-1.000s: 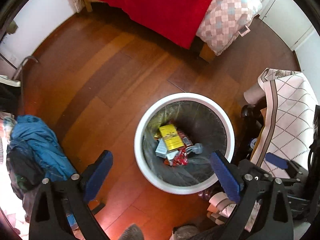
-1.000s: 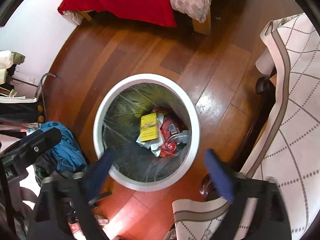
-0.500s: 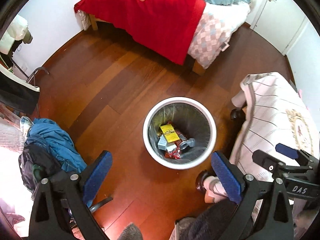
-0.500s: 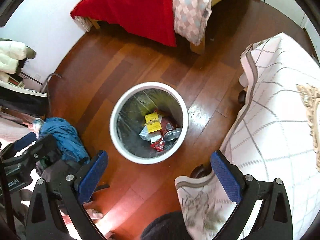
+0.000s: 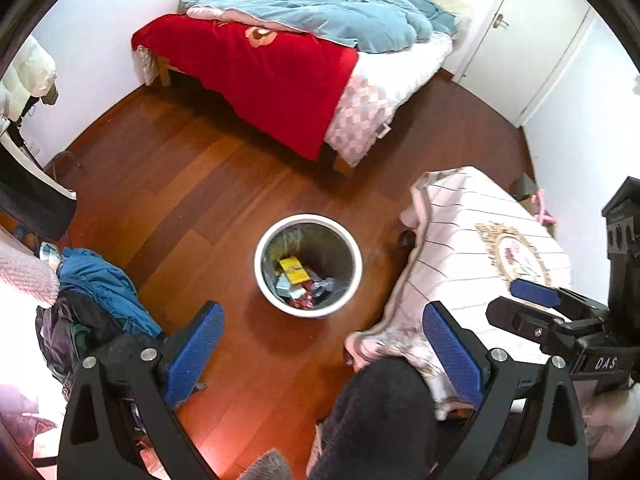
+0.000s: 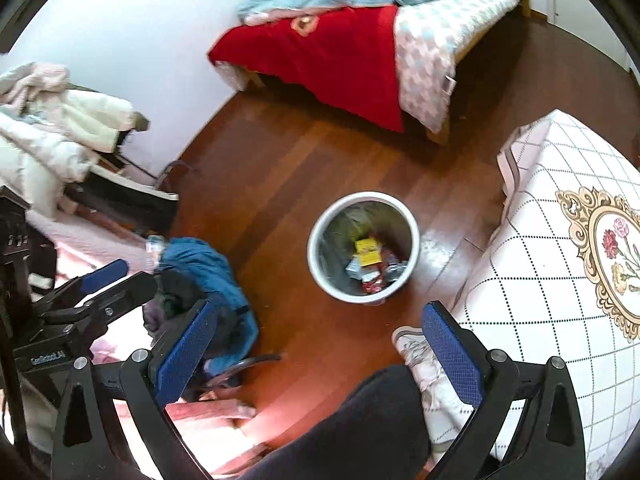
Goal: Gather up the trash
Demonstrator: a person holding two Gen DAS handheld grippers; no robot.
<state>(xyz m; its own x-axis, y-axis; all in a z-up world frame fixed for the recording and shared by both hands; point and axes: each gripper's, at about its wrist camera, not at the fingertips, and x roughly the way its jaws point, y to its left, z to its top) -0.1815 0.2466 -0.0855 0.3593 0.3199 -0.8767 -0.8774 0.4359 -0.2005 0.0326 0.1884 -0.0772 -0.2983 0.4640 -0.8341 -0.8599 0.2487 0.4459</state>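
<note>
Jaws, both sets: spread wide, blue pads well apart, nothing between them. Left gripper [image 5: 322, 348] and right gripper [image 6: 320, 344] both held high over the floor, looking down.

Item 1, bin [image 5: 308, 222]: round, white smooth rim, grey translucent liner bag, crinkled. Stands on the wood floor [image 5: 180, 200] between the bed [image 5: 280, 68] and the covered counter [image 5: 480, 248]. Near neither gripper.

Item 2, trash [image 5: 298, 280]: lies at the bottom of the bin. Yellow flat packet [image 6: 366, 254] on top; red crumpled wrapper and silvery foil pieces beneath it. All light, thin, easily deformed.

Item 3, counter cloth: pale, grid-lined, with an ornate floral medallion [image 6: 612, 252]; soft drape at the corners. No loose litter can be made out on it.

Item 4, floor: polished red-brown boards, glossy, hard. No stray litter visible on the open part.

Item 5, clothes heap [image 6: 208, 268]: blue and dark fabric, bulky, beside a chair base.

Judgement: the collected pieces already sit in the bin, so the task looks near its end, or a search for further litter is in hand.

Handling advice: scan counter edges and the floor around the heap before descending; approach thin wrappers from above with pads straddling a raised crease; release only once directly over the bin mouth, since light film drifts.
</note>
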